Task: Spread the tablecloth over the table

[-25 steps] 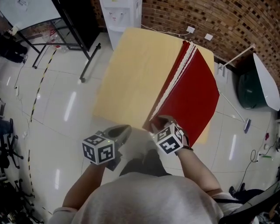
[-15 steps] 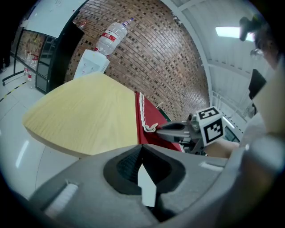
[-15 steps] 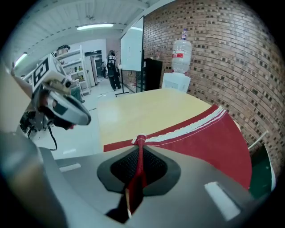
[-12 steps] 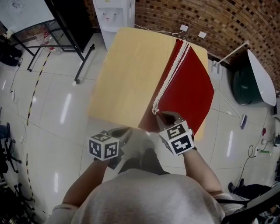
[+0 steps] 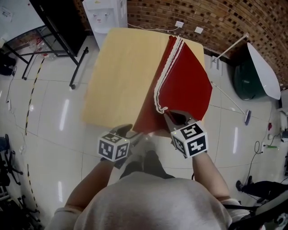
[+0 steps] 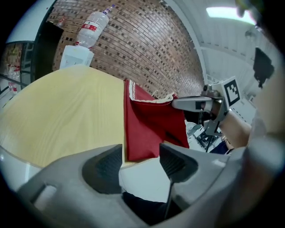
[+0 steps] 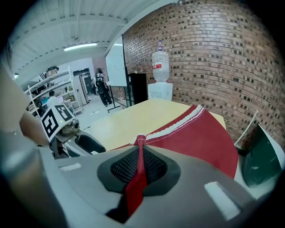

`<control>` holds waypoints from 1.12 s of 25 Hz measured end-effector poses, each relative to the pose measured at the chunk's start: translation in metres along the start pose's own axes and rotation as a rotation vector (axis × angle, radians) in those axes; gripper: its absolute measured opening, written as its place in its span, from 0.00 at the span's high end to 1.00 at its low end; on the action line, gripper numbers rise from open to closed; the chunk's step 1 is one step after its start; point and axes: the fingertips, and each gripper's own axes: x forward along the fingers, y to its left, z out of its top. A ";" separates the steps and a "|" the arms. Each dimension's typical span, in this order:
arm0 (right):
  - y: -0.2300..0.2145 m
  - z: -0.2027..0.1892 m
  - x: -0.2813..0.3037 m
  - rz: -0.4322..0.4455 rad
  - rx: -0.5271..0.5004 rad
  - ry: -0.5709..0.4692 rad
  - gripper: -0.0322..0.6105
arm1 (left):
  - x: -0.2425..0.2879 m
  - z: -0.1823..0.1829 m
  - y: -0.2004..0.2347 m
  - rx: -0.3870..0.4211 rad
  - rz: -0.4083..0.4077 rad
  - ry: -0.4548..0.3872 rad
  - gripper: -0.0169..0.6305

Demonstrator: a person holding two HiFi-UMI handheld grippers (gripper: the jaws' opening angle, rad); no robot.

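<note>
A red tablecloth (image 5: 184,90) with white trim lies folded on the right half of the pale wooden table (image 5: 121,76). My right gripper (image 5: 173,117) has just closed. It is shut on the top layer's near trimmed corner, and a red strip runs between its pads (image 7: 139,167). That corner is lifted off the table. My left gripper (image 5: 130,131) hangs at the table's near edge, left of the right one. Its jaws have just been opening and now stand wide (image 6: 140,164) with nothing between the pads. The lower layer's red corner (image 6: 142,142) lies just beyond its tips.
A water dispenser (image 5: 105,13) stands past the table's far end against a brick wall (image 5: 225,18). A black stand (image 5: 72,45) is on the floor at left. A green and white object (image 5: 256,67) sits at right. Glossy tiled floor surrounds the table.
The right gripper has closed on the cloth's near corner and raised it, pulling the top layer up. The left gripper has moved right toward the table edge and opened its jaws.
</note>
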 end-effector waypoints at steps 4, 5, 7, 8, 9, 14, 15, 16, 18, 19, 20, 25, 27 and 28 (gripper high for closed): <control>-0.008 -0.008 -0.007 0.001 0.039 -0.012 0.93 | 0.012 -0.001 -0.007 0.070 0.021 0.032 0.60; -0.011 -0.010 -0.009 0.000 0.047 -0.014 0.93 | 0.013 -0.001 -0.007 0.085 0.039 0.036 0.65; -0.016 -0.011 -0.011 -0.003 0.058 -0.019 0.93 | 0.014 -0.003 -0.004 0.106 0.070 0.045 0.77; -0.019 -0.012 -0.012 -0.003 0.063 -0.020 0.93 | 0.015 -0.004 -0.003 0.110 0.078 0.051 0.82; -0.022 -0.013 -0.012 -0.004 0.066 -0.022 0.93 | 0.018 -0.005 -0.003 0.112 0.082 0.059 0.85; -0.033 -0.015 -0.010 -0.003 0.075 -0.026 0.93 | 0.029 -0.004 -0.003 0.093 0.095 0.100 0.95; -0.034 -0.014 -0.011 -0.001 0.075 -0.028 0.93 | 0.029 -0.004 -0.003 0.078 0.095 0.101 0.95; -0.035 -0.013 -0.011 0.001 0.075 -0.029 0.93 | 0.028 -0.003 -0.004 0.061 0.091 0.098 0.95; -0.037 -0.010 -0.012 0.004 0.072 -0.032 0.93 | 0.024 0.000 -0.005 0.025 0.078 0.083 0.95; -0.040 -0.008 -0.013 0.005 0.070 -0.036 0.93 | 0.023 0.002 -0.005 0.007 0.072 0.074 0.95; -0.042 -0.005 -0.014 0.006 0.069 -0.042 0.93 | 0.021 0.006 -0.006 -0.006 0.067 0.064 0.95; -0.059 0.014 -0.025 0.006 0.049 -0.077 0.93 | 0.014 0.041 -0.015 -0.015 0.069 0.002 0.95; -0.066 0.025 -0.032 0.005 0.041 -0.099 0.93 | 0.010 0.062 -0.023 -0.003 0.070 -0.032 0.95; -0.071 0.032 -0.037 0.003 0.036 -0.116 0.93 | 0.008 0.074 -0.028 0.007 0.068 -0.050 0.95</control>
